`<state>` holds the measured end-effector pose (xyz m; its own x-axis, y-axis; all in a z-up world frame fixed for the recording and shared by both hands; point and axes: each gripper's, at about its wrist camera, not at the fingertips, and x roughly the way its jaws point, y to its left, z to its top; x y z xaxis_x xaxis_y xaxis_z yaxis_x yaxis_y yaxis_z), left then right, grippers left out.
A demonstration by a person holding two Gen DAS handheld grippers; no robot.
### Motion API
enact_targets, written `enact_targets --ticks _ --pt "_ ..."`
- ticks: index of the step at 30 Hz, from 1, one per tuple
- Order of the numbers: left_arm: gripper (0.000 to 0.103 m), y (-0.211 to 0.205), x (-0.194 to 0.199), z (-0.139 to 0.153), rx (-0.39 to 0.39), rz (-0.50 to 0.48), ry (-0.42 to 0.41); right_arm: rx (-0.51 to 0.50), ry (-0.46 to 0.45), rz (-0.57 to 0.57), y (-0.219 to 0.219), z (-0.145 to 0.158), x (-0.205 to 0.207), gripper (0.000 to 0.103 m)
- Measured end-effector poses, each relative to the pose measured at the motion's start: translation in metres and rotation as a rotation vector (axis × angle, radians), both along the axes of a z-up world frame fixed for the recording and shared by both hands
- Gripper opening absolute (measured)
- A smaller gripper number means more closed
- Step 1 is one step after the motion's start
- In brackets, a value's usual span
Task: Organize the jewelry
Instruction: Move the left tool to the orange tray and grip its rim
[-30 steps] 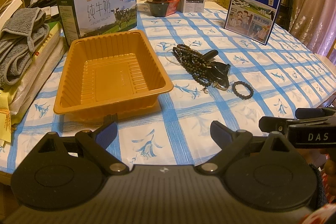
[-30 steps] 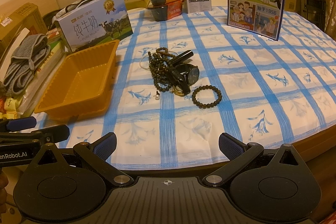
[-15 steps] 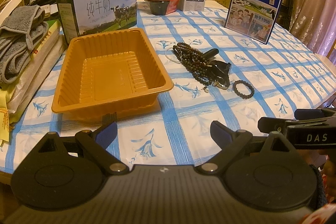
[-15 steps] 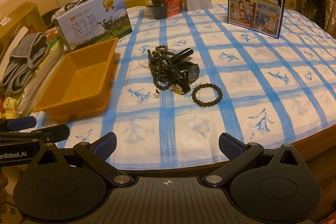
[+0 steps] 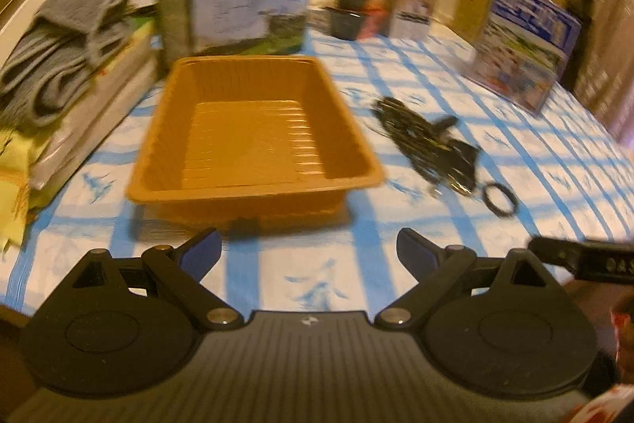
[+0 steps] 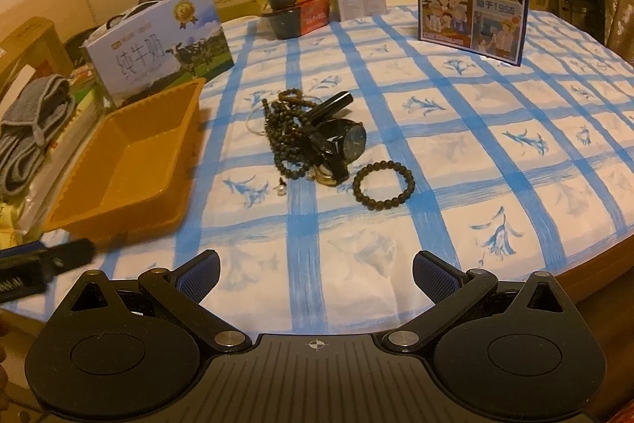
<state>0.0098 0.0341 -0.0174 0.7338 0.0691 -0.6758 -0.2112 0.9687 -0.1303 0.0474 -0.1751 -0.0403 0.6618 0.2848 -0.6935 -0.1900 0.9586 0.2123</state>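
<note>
On the tablecloth (image 6: 455, 153) we see beads (image 6: 285, 141), watch (image 6: 348, 141), bracelet (image 6: 382, 185) beside orange tray (image 5: 253, 181); left gripper (image 5: 309, 252) and right gripper (image 6: 315, 274) jaws spread wide, holding nothing

Orange tray (image 6: 119, 165): ribbed glossy plastic. Tablecloth (image 6: 455, 153): matt cloth. Beaded bracelet (image 6: 383, 185): dull beads. Watch (image 6: 348, 141): glossy face.

A home — milk cartons (image 6: 162, 38), towel (image 6: 31, 129), tableclothed dining table (image 6: 515, 185).

Dim, warm yellow indoor lighting. Left wrist view heavily motion-blurred; right wrist view sharp. Fisheye bending, dark corners.
</note>
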Motion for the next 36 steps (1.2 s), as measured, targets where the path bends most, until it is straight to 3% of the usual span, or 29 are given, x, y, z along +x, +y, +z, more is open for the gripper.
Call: enact_targets --ticks 6,11,16,21,27,36 --pt "0.087 0.042 -0.001 -0.013 -0.031 0.15 -0.075 -0.004 0.008 -0.018 -0.002 -0.009 0.014 0.103" --pt "0.084 0.075 0.001 -0.026 -0.111 0.28 -0.132 -0.023 0.015 -0.022 0.0 -0.016 0.026 0.103" --pt "0.083 0.095 0.008 -0.036 -0.131 0.353 -0.2 -0.042 0.027 -0.031 0.0 -0.022 0.036 0.103" --pt "0.07 0.107 0.023 -0.052 -0.184 0.38 -0.218 -0.056 0.041 -0.033 0.003 -0.029 0.045 0.103" --pt "0.046 0.114 0.034 -0.073 -0.23 0.411 -0.215 -0.07 0.064 -0.033 0.005 -0.037 0.055 0.103" --pt "0.019 0.115 0.046 -0.077 -0.168 0.404 -0.22 -0.089 0.088 -0.044 0.003 -0.048 0.068 0.103"
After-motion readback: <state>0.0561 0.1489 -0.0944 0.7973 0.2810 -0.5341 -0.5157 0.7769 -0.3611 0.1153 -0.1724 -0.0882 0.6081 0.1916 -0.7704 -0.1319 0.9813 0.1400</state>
